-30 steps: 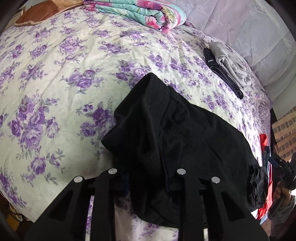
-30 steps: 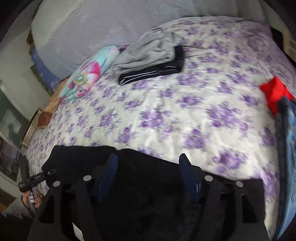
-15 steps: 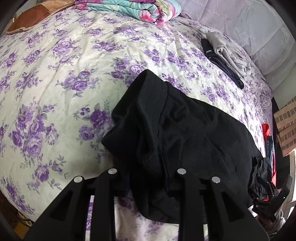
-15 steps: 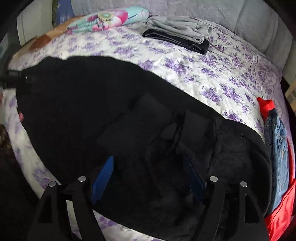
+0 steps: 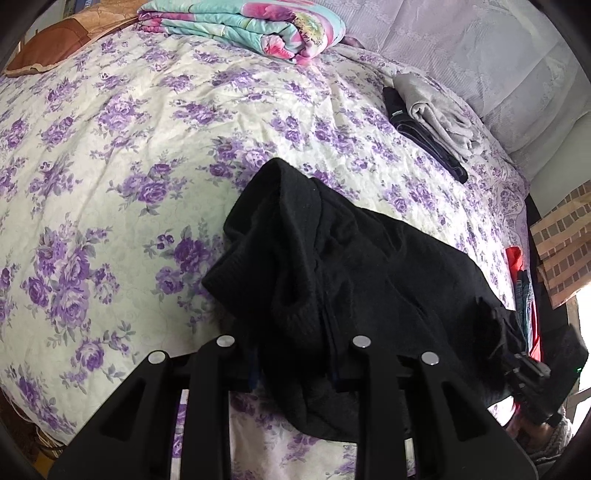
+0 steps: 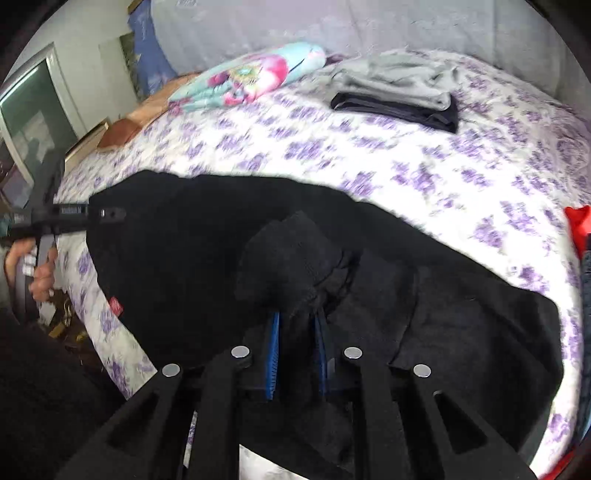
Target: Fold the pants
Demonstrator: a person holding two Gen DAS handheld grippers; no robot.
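Observation:
The black pants (image 5: 369, 277) lie crumpled along the near edge of the bed with the purple-flowered sheet (image 5: 110, 166). My left gripper (image 5: 293, 354) is shut on one bunched end; the fabric drapes over its jaws and hides the fingertips. In the right wrist view the pants (image 6: 184, 240) stretch left to that gripper (image 6: 114, 213), held in a person's hand (image 6: 40, 273). My right gripper (image 6: 297, 332) is closing on the other end, with a raised fold of black fabric pinched between its blue pads (image 6: 273, 350). It also shows at the far right of the left wrist view (image 5: 517, 363).
A folded grey and dark pile of clothes (image 5: 436, 118) (image 6: 399, 96) lies near the head of the bed. A rolled flowered blanket (image 5: 251, 26) (image 6: 251, 74) sits at the far side. Red cloth and jeans (image 6: 576, 225) lie at the right edge.
My right gripper came down onto the pants' end and its wide jaws narrowed onto a fold of fabric. The left gripper kept its hold and hardly moved.

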